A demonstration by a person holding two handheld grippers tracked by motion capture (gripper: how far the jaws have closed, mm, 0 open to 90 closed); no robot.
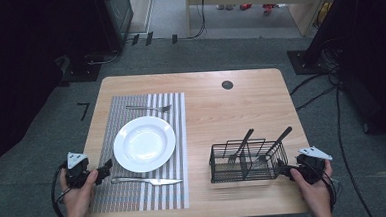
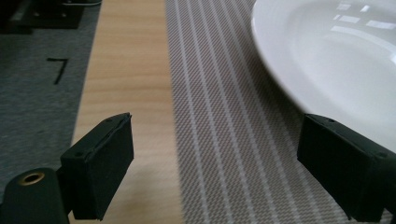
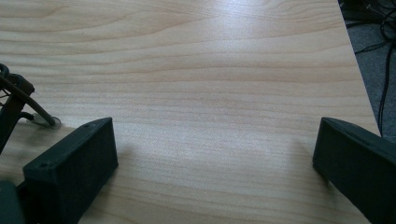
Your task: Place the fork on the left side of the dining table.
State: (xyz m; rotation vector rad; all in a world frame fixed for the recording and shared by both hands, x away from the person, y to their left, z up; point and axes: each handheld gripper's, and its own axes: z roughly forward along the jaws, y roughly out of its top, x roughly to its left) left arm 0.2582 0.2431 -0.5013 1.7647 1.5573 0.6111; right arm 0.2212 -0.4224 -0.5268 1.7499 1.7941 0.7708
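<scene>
Right now you hold both tools with jaws spread and empty, your left gripper [image 1: 105, 169] just left of the white plate [image 1: 144, 143], your right gripper [image 1: 287, 170] far right of it beside the wire basket [image 1: 247, 161].

You see a white plate [image 1: 144, 143] on a grey-and-white striped placemat [image 1: 135, 191], left of centre; a black wire basket [image 1: 247, 161] sits lower right on your pale wood-grain counter [image 1: 241, 106].
</scene>
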